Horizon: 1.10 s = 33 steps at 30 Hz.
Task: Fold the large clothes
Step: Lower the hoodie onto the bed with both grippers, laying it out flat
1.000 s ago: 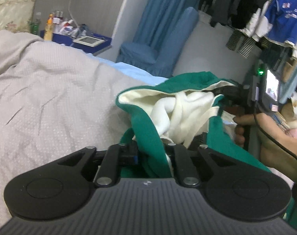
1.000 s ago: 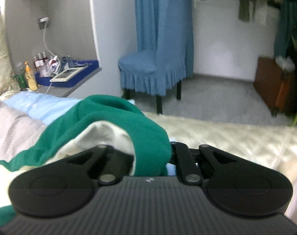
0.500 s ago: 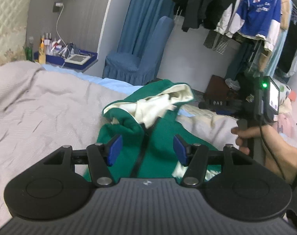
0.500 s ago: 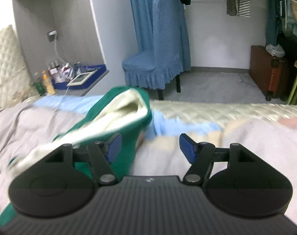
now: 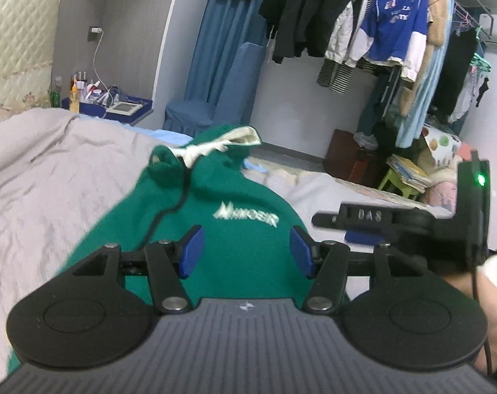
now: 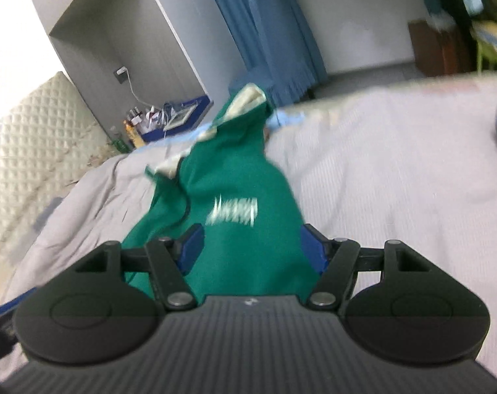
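The grey quilted bedspread fills the near and left part of both views, and the green hooded sweatshirt with a cream lining now lies spread on it, chest logo up and hood toward the far edge of the bed. A second ago that sweatshirt was bunched and lifted, pinched in both claws; half a second ago both had let go and it was dropping flat.

The left gripper hangs above the lower chest of the sweatshirt with its blue pads set wide apart and nothing between them. The right gripper does the same from the right side, fingers spread wide and empty; in the left view its black body sits to the right of the garment. The right view is motion-blurred.

Beyond the bed, the far wall carries a rack of hanging clothes, among them a blue and white jersey. A blue skirted chair stands before a blue curtain. At far left a blue tray of bottles rests beside the cream quilted headboard.
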Each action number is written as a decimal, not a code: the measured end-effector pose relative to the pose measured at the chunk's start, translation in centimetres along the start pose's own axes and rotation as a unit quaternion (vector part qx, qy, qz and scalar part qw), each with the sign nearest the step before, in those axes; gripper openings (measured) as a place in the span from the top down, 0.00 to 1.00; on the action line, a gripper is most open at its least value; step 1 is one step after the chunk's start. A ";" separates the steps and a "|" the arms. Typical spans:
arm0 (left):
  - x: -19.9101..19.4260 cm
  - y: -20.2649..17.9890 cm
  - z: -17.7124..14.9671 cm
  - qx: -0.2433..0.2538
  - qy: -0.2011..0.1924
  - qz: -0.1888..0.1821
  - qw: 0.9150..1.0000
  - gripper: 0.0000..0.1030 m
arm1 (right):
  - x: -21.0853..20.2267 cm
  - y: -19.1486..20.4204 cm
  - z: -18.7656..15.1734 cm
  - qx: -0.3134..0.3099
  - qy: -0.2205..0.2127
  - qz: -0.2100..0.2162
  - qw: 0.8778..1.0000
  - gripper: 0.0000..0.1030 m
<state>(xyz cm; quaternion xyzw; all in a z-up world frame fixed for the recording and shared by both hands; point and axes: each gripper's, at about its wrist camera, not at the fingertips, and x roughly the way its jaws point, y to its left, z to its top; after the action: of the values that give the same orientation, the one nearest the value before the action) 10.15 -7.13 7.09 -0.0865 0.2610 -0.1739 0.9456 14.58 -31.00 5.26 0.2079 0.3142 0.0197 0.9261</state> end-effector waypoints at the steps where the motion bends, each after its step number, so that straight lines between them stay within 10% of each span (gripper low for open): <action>1: -0.3 -0.5 -0.7 0.001 0.001 -0.002 1.000 0.39 | -0.8 -0.1 -0.9 -0.003 0.004 0.000 1.000 0.35; 17: 9.0 -7.5 -6.2 0.014 0.082 -0.065 0.994 0.30 | -3.2 -7.6 -5.1 0.111 -0.057 -0.062 0.990 0.33; 24: 15.1 -10.2 -6.9 0.089 0.134 -0.008 0.987 0.32 | 0.1 -11.1 -5.3 0.175 -0.026 -0.049 0.983 0.33; 29: 15.6 -8.5 -7.2 0.117 0.137 0.014 0.984 0.84 | 1.6 -11.6 -5.5 0.201 -0.005 -0.022 0.979 0.33; 33: 13.3 -5.2 -5.7 0.068 0.101 0.036 0.992 0.89 | 2.4 -10.7 -5.9 0.195 0.033 0.017 0.980 0.33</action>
<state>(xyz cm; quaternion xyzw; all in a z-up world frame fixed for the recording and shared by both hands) 16.31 -17.36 -2.58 0.0059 0.3457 -0.1651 0.9237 12.00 -38.19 -4.65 0.3889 0.3389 -0.0188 0.8565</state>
